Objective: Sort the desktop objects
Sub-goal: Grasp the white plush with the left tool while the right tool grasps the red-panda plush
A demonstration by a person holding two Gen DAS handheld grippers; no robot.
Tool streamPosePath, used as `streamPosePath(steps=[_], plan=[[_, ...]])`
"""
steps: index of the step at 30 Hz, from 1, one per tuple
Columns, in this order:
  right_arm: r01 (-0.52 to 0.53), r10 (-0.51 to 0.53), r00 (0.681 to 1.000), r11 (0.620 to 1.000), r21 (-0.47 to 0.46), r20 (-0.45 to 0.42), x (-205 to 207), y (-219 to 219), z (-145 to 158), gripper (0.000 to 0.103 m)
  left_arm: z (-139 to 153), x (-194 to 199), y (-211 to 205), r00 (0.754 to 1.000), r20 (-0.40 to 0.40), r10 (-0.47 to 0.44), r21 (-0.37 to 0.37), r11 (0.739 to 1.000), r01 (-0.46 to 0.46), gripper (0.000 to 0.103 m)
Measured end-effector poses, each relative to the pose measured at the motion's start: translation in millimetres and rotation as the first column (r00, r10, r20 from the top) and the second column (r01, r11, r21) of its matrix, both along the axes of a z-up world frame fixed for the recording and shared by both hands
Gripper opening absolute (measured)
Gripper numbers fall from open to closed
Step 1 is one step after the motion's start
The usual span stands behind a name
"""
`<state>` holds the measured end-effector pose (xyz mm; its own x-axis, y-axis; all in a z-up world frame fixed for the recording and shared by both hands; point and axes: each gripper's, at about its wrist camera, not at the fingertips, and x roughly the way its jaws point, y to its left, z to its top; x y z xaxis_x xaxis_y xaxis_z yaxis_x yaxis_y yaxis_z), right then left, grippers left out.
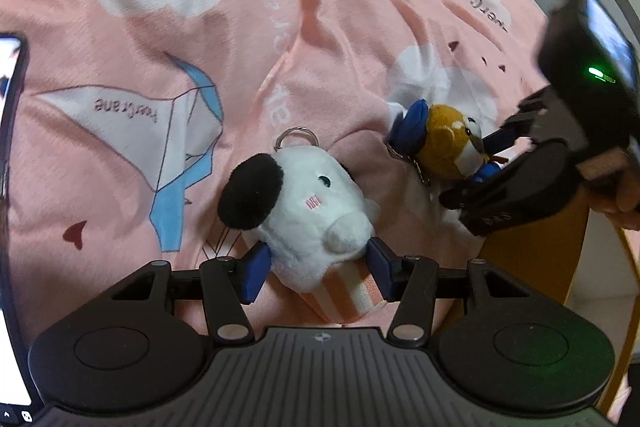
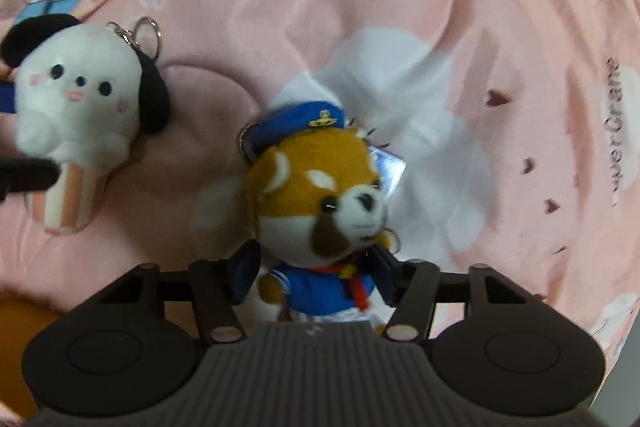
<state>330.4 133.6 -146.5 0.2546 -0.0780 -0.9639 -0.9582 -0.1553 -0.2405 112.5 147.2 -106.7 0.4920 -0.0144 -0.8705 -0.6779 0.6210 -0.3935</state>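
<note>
Soft, even indoor light; shadows faint. My right view is slightly blurred overall. Fisheye bends both views, corners vignetted black. Overexposed white screen (image 1: 10,187) glares at 9 o'clock, green LED (image 1: 596,71) at 3 o'clock, left view.

Both plush keychains lie on the wrinkled cloth (image 1: 132,27). The dog plush (image 1: 308,211) sits between the left gripper (image 1: 316,267) fingers; the sailor plush (image 2: 324,211) lies just to its right, between the right gripper (image 2: 316,267) fingers (contact unclear).
</note>
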Motion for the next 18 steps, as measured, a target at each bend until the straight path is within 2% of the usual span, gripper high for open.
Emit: streamPosePath(steps=[1,3,6,10,13,16,18], plan=[[0.000,0.000,1.000,1.000,0.007,0.016,-1.4,-0.1,-1.3,0.051,0.1,-0.2,-0.8,1.000,0.007,-0.006,0.010,1.000,0.006,0.061],[0.024,-0.025,0.999,0.999,0.026,0.024,-1.6,-0.8,2.6,0.047,1.1,-0.7,-1.0,0.999,0.018,-0.026,0.028,0.999,0.026,0.060],[0.137,-0.136,0.991,0.988,0.070,-0.015,0.7,-2.9,19.4,0.044,4.8,-2.5,0.6,0.998,0.034,-0.059,0.041,0.998,0.058,0.055],[0.309,-0.297,0.948,0.945,0.107,-0.112,-10.1,-8.6,40.4,0.043,13.2,-8.8,3.5,0.991,0.041,-0.124,0.065,0.991,0.121,0.045],[0.411,-0.385,0.901,0.904,0.116,-0.199,-22.1,-15.0,47.7,0.043,17.0,-12.6,9.6,0.987,0.041,-0.158,0.048,0.987,0.156,0.033],[0.487,-0.454,0.858,0.868,0.098,-0.241,-28.6,-20.8,43.5,0.044,20.4,-12.9,12.3,0.980,0.024,-0.199,0.079,0.977,0.197,0.032],[0.488,-0.455,0.858,0.867,0.101,-0.237,-31.6,-24.6,39.0,0.045,16.9,-11.9,13.1,0.977,0.011,-0.211,0.065,0.975,0.210,0.032]])
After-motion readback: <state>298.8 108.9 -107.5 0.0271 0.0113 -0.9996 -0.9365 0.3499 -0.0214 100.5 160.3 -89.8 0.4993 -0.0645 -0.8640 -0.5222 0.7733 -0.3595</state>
